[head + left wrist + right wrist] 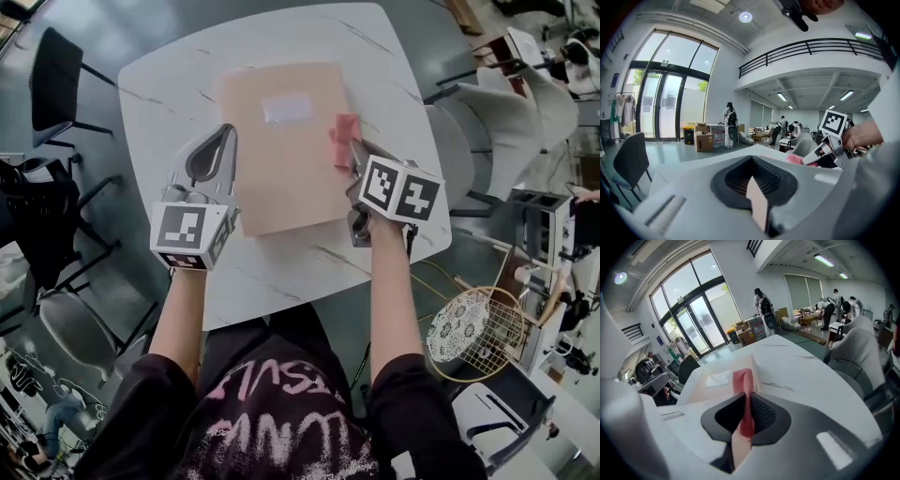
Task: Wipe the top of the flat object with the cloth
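A tan flat folder [281,173] with a white label [287,108] lies on the white marble table [281,272]. My left gripper [225,131] is shut and empty, lying over the folder's left edge. My right gripper [354,152] is shut on a pink cloth [345,139] at the folder's right edge. In the right gripper view the cloth [743,378] sticks out past the closed jaw tips of the right gripper [745,397], over the folder [701,392]. The left gripper view shows the left gripper [752,159] closed, and beyond it the cloth [797,159] and the right gripper [824,151].
A black chair [54,80] stands off the table's far left corner, a white chair [497,122] at its right, a grey chair [80,328] near left. A round wire-framed object [473,333] stands at my right. Bare tabletop [797,376] runs right of the folder.
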The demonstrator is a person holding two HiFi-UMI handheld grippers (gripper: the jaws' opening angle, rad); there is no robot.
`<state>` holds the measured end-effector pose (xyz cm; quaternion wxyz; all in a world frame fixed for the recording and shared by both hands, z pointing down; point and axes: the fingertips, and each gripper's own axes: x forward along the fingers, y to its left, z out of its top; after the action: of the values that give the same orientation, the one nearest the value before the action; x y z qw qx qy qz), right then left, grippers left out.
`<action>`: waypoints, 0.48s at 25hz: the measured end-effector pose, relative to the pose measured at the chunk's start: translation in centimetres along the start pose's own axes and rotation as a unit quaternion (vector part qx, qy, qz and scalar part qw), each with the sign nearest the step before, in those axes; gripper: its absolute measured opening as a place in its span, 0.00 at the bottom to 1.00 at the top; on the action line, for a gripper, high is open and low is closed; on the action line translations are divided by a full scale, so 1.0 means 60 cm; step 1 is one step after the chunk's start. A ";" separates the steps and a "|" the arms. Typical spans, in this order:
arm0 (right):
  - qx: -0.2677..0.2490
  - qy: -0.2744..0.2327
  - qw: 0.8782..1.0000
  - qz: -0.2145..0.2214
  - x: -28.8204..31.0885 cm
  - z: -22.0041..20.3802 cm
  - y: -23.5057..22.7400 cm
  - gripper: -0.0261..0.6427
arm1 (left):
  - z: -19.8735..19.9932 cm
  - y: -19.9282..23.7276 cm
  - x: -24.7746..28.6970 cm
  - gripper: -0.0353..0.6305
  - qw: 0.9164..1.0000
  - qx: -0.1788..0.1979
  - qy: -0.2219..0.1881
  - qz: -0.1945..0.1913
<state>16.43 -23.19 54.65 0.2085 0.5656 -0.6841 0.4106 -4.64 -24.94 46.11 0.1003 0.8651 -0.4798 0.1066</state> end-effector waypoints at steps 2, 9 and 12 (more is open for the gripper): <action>0.006 -0.009 1.000 -0.011 -0.009 0.005 -0.016 0.11 | 0.001 0.001 -0.001 0.05 1.000 0.000 -0.002 0.001; -0.031 -0.057 0.998 0.012 -0.038 0.042 0.042 0.11 | 0.000 0.006 -0.013 0.05 1.000 -0.006 0.000 0.004; -0.044 -0.055 0.996 0.063 -0.033 0.040 0.126 0.11 | 0.005 0.015 -0.024 0.05 1.000 -0.005 -0.002 0.010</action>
<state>10.26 -23.74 49.31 0.1688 0.5336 -0.7459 0.3611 -6.10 -24.31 45.51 0.1028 0.8601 -0.4888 0.1040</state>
